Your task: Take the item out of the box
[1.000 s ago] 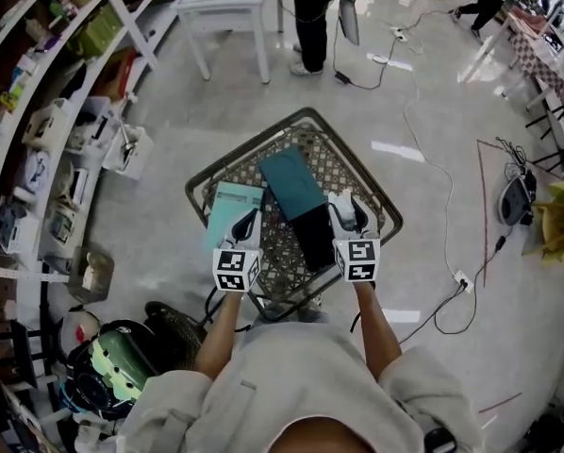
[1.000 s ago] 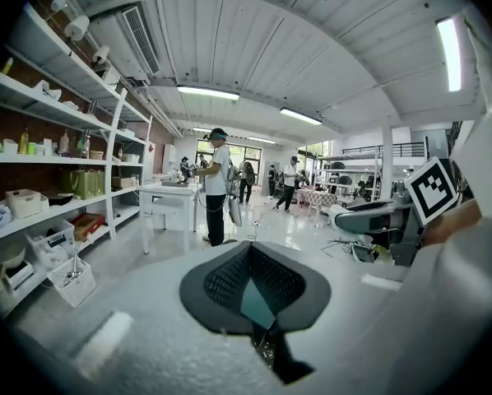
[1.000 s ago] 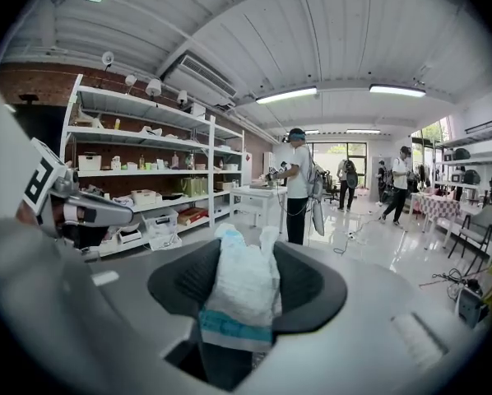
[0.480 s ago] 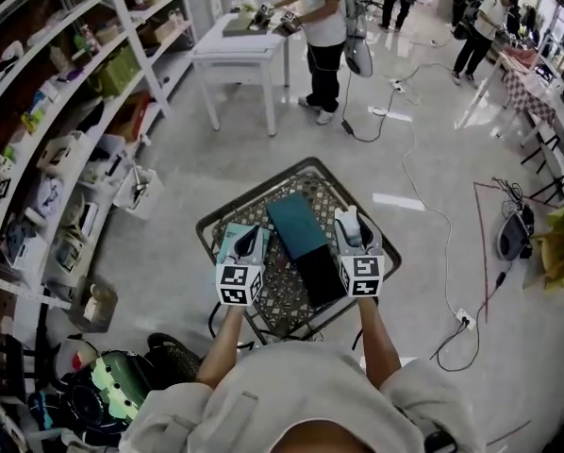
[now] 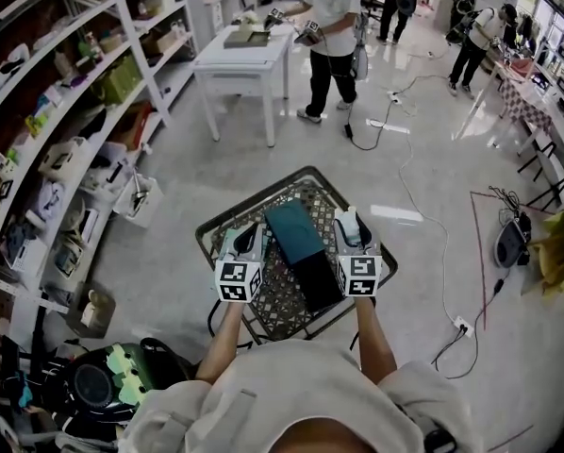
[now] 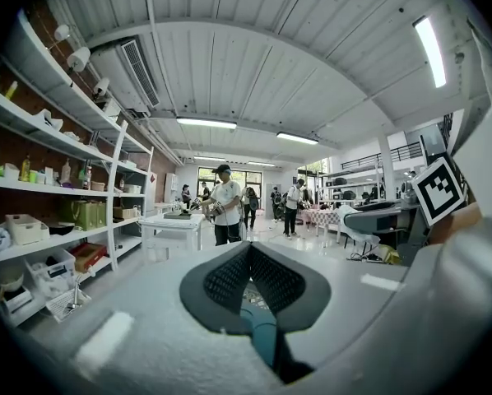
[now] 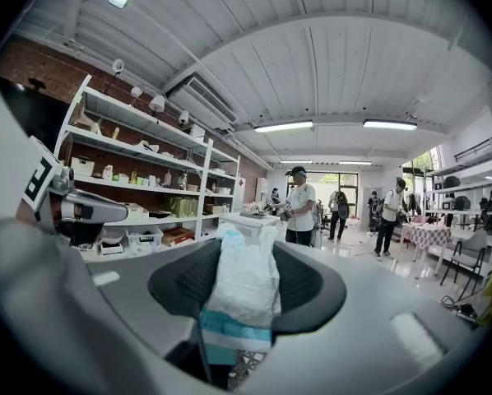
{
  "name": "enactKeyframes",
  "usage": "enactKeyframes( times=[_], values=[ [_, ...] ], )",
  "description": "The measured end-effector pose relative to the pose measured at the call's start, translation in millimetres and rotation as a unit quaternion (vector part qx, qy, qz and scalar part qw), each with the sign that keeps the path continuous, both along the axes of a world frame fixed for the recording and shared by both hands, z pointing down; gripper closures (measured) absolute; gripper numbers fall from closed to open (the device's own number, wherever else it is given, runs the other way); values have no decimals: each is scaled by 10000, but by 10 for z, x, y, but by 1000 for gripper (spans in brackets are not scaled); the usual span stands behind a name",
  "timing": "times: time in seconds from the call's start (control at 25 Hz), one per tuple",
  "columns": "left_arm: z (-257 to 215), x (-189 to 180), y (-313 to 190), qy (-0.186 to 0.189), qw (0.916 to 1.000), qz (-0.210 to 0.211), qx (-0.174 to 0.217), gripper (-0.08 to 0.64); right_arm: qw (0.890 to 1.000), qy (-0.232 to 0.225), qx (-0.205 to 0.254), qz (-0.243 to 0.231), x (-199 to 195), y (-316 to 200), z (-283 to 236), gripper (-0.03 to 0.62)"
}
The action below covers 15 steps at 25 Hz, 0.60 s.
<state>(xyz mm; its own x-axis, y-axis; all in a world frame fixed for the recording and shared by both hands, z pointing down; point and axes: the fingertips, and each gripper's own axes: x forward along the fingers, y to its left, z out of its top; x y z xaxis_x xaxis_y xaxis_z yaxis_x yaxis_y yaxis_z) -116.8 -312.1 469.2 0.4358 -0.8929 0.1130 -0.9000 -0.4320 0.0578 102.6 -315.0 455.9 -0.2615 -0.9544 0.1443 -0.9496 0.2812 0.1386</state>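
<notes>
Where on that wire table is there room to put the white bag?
On the wire table, bare mesh shows at the far corner, beyond the teal box, and at the near corner beside the black box. The middle is crowded with both boxes.

Not a word or number I can read — the cubes (image 5: 238,280) on my left gripper (image 5: 248,237) and right gripper (image 5: 350,225) bear only black-and-white square patterns.

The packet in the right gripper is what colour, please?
White packet with a teal band; see the right gripper view.
</notes>
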Motion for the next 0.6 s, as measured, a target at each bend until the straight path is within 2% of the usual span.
enactKeyframes(
  times=[0.6],
  values=[
    [21,100,7,-21,10000,6,-24,558,9998,-8,-94,-146,-32,33,72,399]
  ],
)
